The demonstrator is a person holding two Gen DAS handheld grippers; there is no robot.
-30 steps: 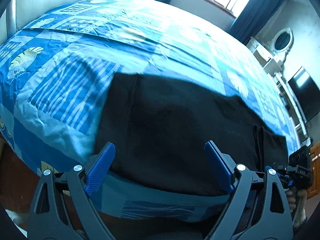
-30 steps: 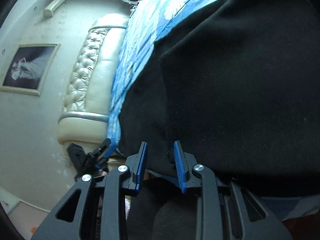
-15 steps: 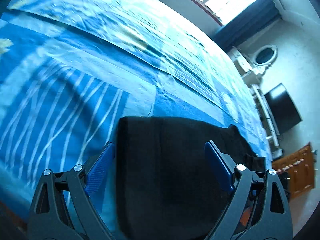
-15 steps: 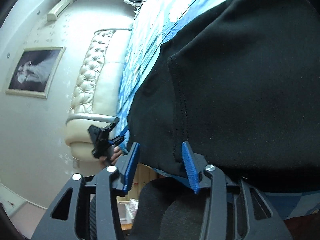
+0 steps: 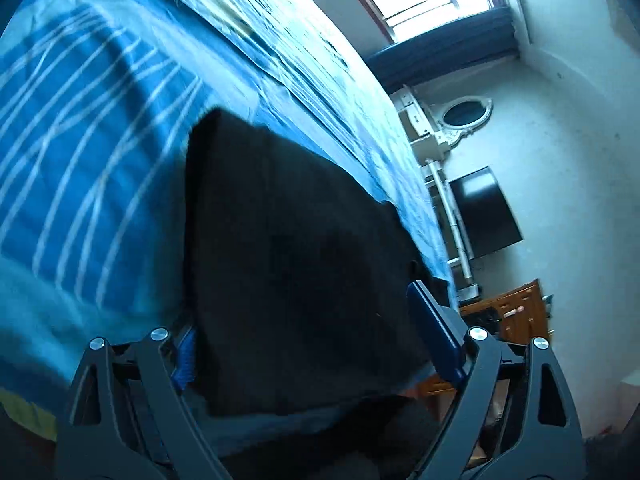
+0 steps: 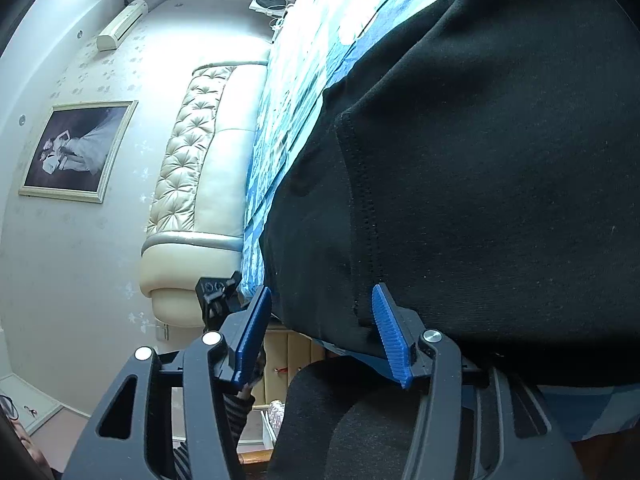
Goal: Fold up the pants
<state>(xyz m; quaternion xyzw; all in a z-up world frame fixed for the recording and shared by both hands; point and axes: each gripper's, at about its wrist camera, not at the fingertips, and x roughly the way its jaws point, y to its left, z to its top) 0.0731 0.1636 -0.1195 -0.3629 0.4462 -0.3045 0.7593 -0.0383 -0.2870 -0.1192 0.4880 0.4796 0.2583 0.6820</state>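
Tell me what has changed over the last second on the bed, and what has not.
The right gripper has let go: its jaws, nearly shut on the hem of the black pants a second ago, are opening, pads clear of the cloth between them. The left gripper swung toward the pants' end and closed in; its jaws are closing slightly around it. The pants stayed flat on the blue bedspread.

Black pants (image 5: 296, 248), folded flat, stitched hem showing, on blue patterned bedspread (image 5: 88, 128)

Bare blue bedspread (image 5: 80, 152) open beyond black pants (image 5: 288, 248), padded headboard (image 6: 200, 168) bounding one end
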